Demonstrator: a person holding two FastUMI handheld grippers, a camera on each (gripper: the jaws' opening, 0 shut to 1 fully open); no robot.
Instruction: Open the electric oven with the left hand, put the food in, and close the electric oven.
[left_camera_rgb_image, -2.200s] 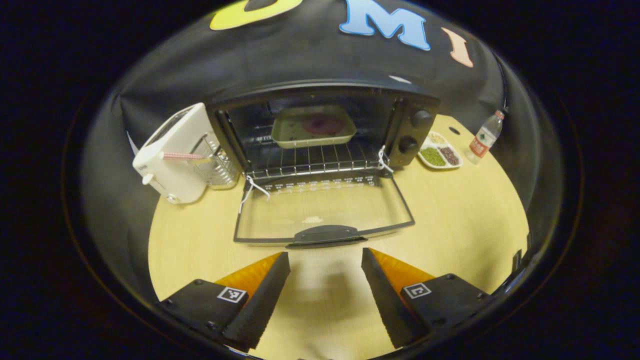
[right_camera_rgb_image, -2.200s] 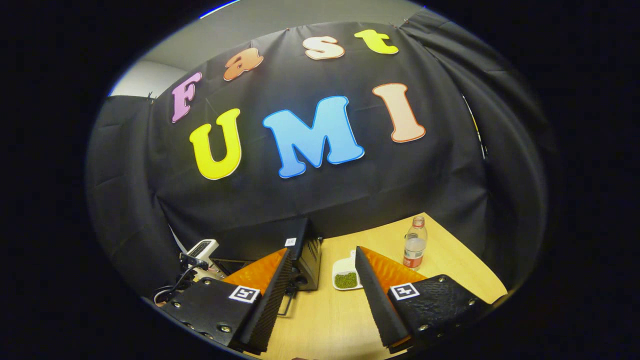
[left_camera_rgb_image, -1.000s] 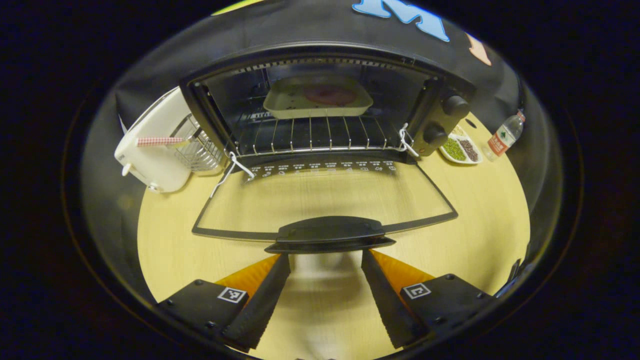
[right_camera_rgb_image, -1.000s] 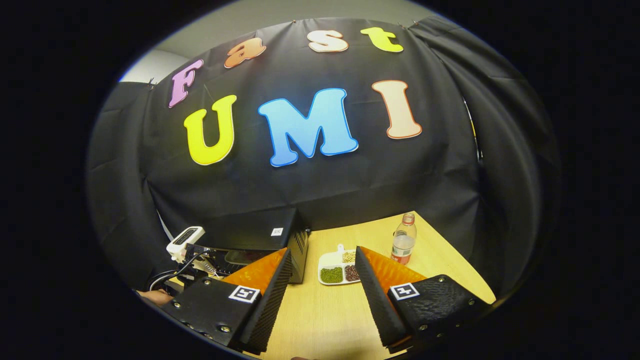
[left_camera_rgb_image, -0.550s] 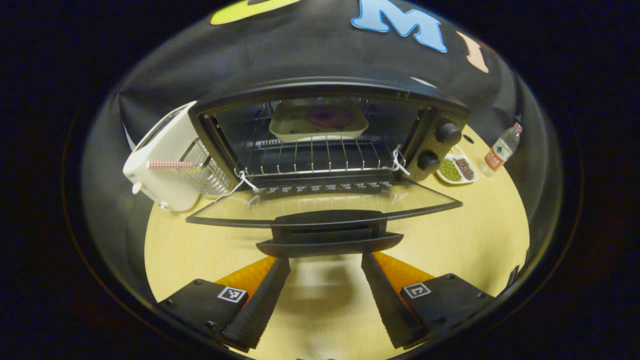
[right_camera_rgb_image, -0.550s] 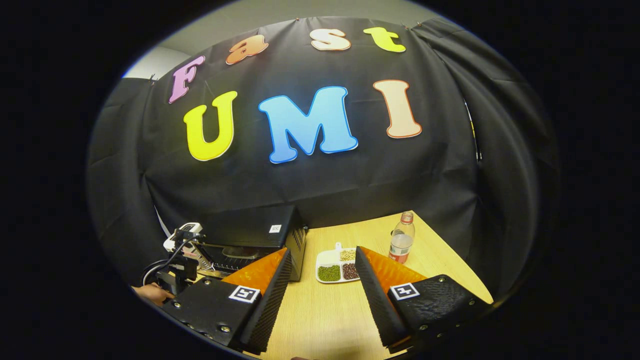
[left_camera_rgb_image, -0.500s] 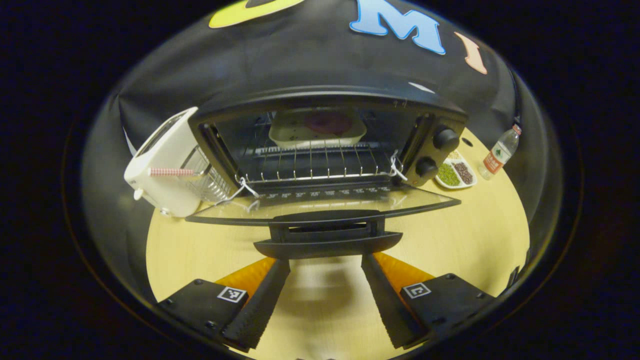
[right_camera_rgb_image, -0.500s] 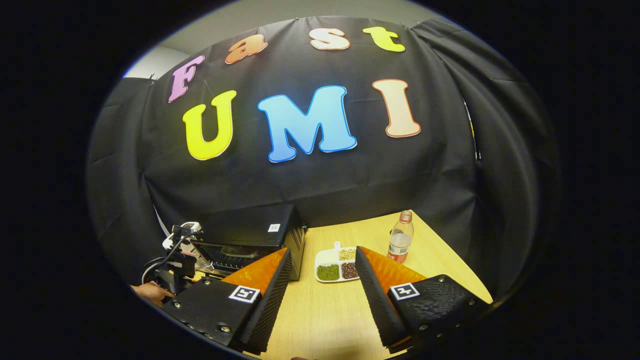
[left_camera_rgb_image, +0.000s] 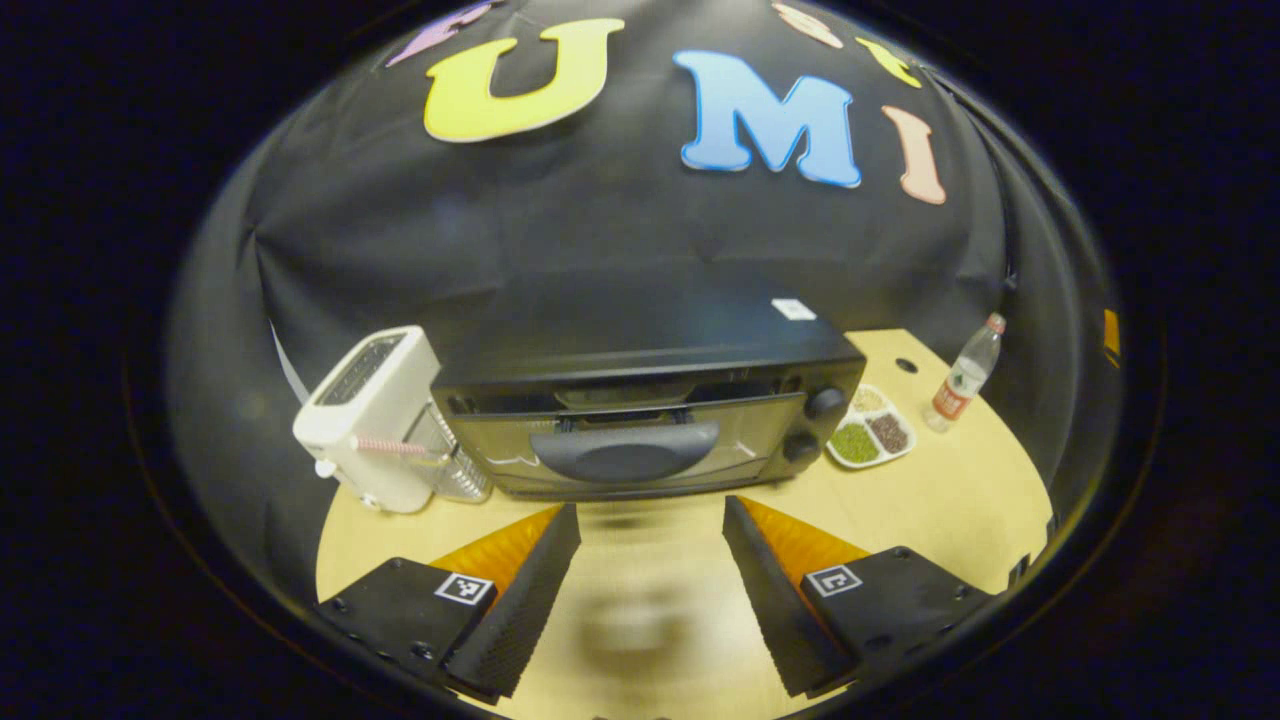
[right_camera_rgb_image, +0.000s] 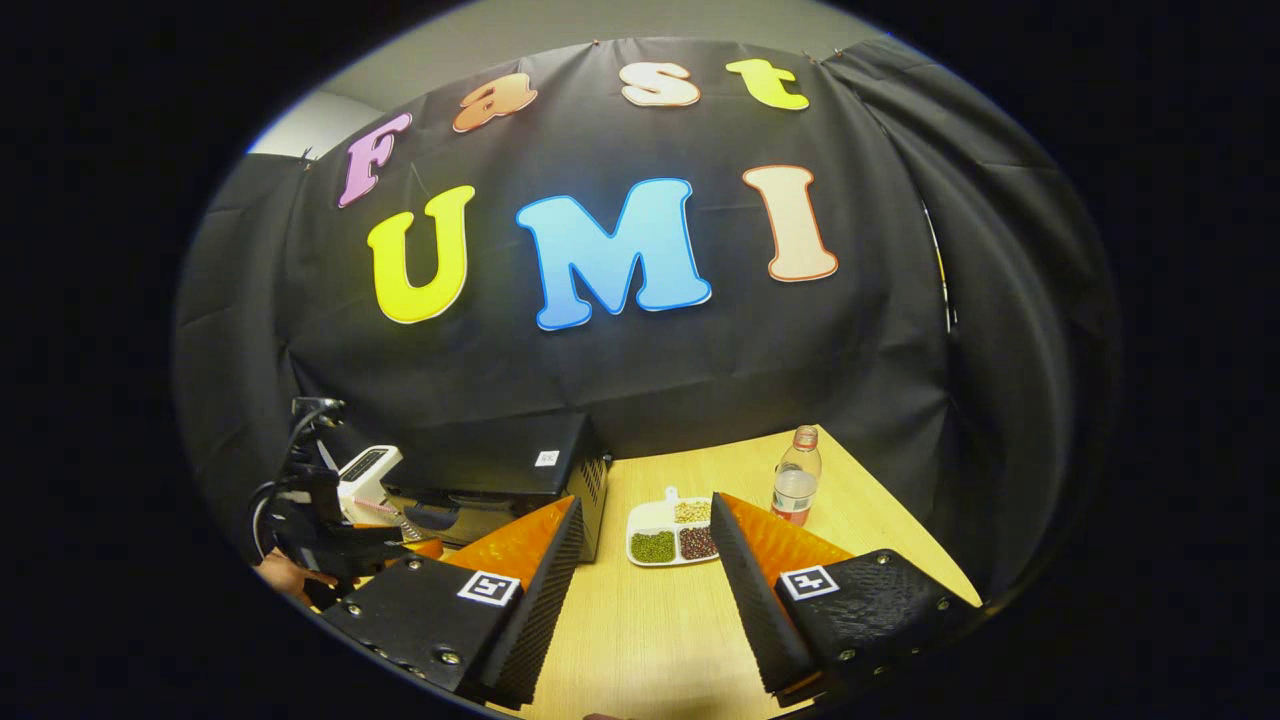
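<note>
Left gripper view: the electric oven (left_camera_rgb_image: 640, 420) stands on the wooden table (left_camera_rgb_image: 960, 490), its glass door (left_camera_rgb_image: 630, 452) up against the front with a thin gap along the top edge. The left gripper (left_camera_rgb_image: 650, 560) hangs spread and empty just before the door handle (left_camera_rgb_image: 625, 452). A white toaster (left_camera_rgb_image: 375, 415) stands beside the oven, a sectioned bean dish (left_camera_rgb_image: 868, 438) and a water bottle (left_camera_rgb_image: 962, 372) on its other side. Right gripper view: the right gripper (right_camera_rgb_image: 645, 575) is spread, holding nothing, above the table.

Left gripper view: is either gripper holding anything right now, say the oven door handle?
Nothing is held. The left gripper is open, short of the black electric oven's door handle; the right gripper is open over the wooden table.
</note>
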